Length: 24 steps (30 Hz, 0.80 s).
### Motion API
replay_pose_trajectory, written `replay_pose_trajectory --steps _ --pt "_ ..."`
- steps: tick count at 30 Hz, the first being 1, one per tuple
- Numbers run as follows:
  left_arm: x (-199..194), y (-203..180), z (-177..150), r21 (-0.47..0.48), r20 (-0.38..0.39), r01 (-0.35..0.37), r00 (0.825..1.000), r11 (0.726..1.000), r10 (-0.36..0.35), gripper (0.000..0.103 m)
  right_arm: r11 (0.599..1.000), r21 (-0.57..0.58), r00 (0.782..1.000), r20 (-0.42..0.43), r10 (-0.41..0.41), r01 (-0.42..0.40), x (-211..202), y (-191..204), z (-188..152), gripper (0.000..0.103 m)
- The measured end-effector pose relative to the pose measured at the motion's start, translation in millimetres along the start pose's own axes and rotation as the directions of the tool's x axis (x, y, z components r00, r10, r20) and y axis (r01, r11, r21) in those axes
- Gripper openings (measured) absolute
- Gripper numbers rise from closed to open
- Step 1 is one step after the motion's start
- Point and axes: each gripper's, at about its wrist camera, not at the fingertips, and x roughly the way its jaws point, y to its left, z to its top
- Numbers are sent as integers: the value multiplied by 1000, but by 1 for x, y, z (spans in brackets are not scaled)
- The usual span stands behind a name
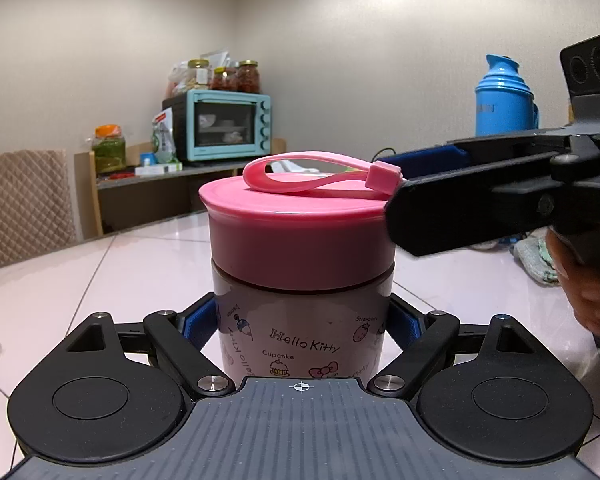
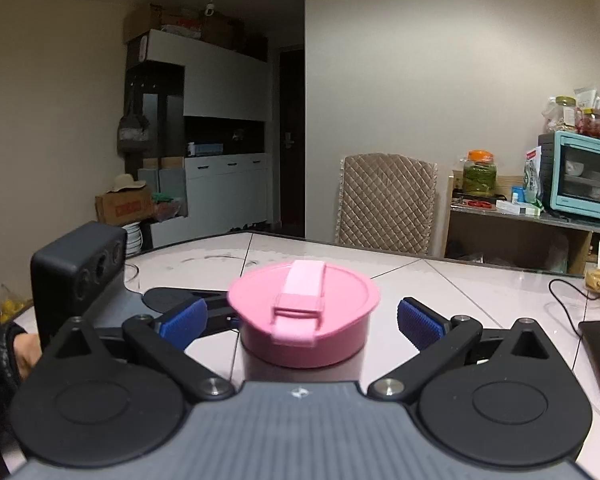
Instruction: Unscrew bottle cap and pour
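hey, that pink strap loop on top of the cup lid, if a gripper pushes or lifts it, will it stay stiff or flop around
Probably floppy: the pink strap sags in a soft curve across the pink lid, which suggests thin, rubbery material. Pushed, it would likely bend aside rather than turn the lid. Lifted, it should feel very light, though it looks anchored at the clasp, so it would likely tug on the lid.

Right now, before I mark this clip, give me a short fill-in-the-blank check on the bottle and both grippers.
1. The left gripper is shut on the bottle's ____.
2. The right gripper stands ____ around the pink cap.
3. The cap's strap is coloured ____.
4. The cap is ____ the bottle.

Missing: body; open; pink; on
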Motion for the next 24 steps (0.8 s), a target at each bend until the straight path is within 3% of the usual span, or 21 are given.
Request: replay_pose_trajectory --steps 7,24 --pt "-1 -1 1 -1 0 0 1000 1000 0 90 997 34 997 -19 -69 70 20 3 -6 102" --pt "2 2 3 -5 1 2 1000 1000 -2 90 994 47 994 -56 -97 100 39 10 -10 91"
